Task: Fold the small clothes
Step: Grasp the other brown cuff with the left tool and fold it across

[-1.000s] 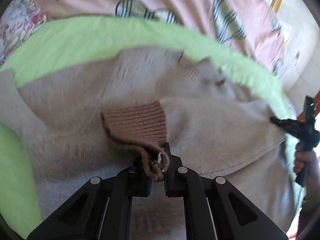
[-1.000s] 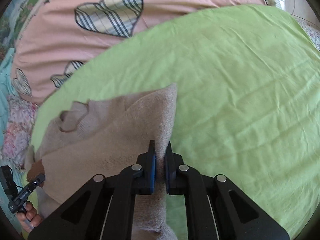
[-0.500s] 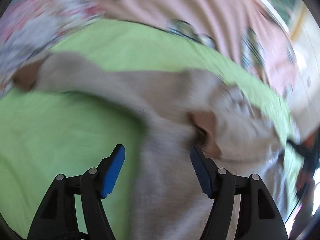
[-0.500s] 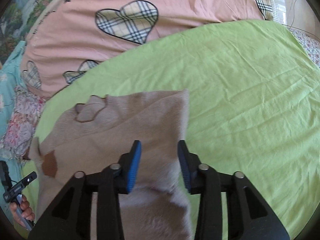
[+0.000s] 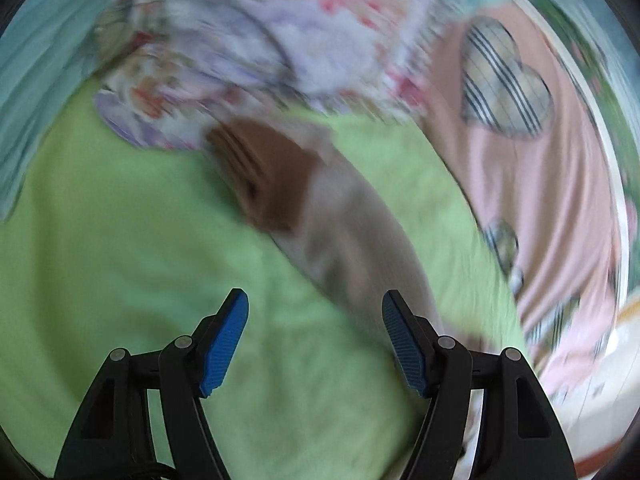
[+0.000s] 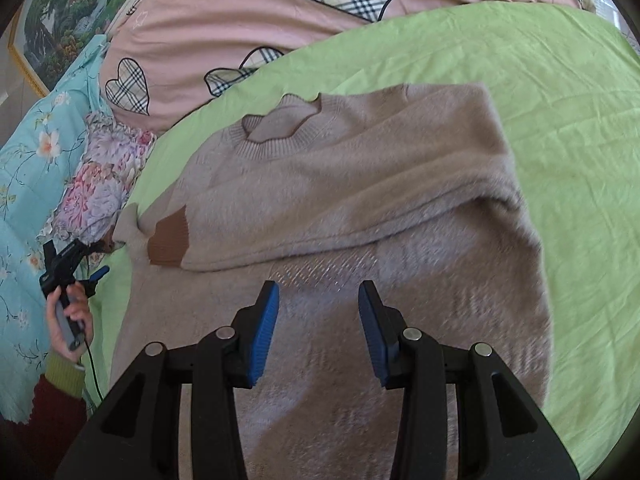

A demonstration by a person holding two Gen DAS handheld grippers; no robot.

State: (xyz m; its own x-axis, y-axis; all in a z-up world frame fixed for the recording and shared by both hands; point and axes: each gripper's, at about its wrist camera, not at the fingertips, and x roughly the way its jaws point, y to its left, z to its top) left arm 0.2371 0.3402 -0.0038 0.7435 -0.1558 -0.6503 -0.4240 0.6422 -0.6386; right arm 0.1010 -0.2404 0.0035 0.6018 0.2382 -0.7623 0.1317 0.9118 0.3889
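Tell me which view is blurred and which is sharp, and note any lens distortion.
Left wrist view: heavy motion blur smears the brown cuff and floral bedding; only the left claw is crisp. Right wrist view: mostly sharp on the sweater, slight blur near the right claw. Both views: fisheye bending, dark corners.

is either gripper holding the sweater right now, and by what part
Nothing is held. The left gripper and right gripper are both open, with the sweater lying loose on the green sheet.
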